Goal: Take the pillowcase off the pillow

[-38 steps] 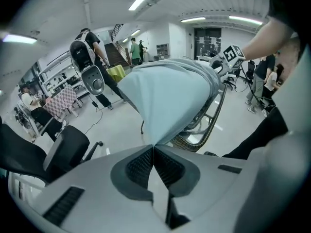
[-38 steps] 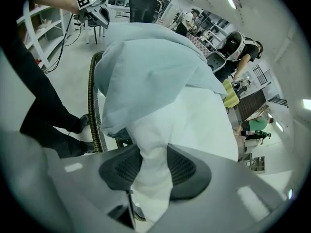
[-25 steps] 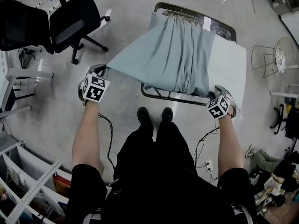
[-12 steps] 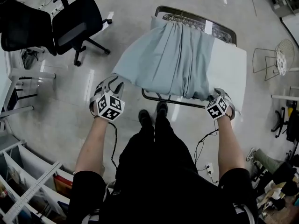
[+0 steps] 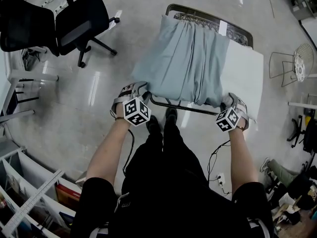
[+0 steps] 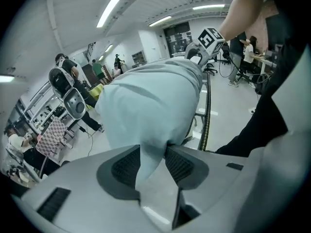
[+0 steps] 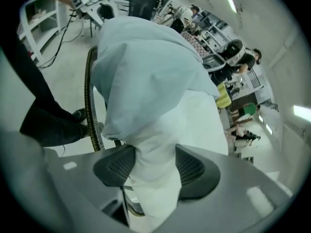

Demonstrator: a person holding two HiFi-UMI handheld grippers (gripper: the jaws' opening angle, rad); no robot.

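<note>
A light blue-grey pillowcase [image 5: 185, 53] covers the left part of a white pillow [image 5: 245, 73] that lies on a metal-framed stand [image 5: 171, 103]. My left gripper [image 5: 142, 90] is at the case's near-left corner. Its jaws have just been opening, and a slack fold of the pillowcase [image 6: 153, 106] hangs loosely between the pads, so the left gripper [image 6: 153, 159] is open. My right gripper [image 5: 232, 100] is at the pillow's bare near-right corner. Its jaws have also been opening, but the white pillow [image 7: 160, 144] still fills the gap and touches both pads of the right gripper [image 7: 155, 166].
Two black office chairs [image 5: 81, 19] stand on the floor at the upper left. A wire chair [image 5: 299, 58] is at the right and white shelves [image 5: 29, 192] at the lower left. The person's shoes [image 5: 161, 120] are right against the stand's near edge.
My left gripper has moved right, in to the pillow's near-left corner. The pillowcase, which was stretched out to the left, has gone slack against the pillow. The right gripper has stayed put.
</note>
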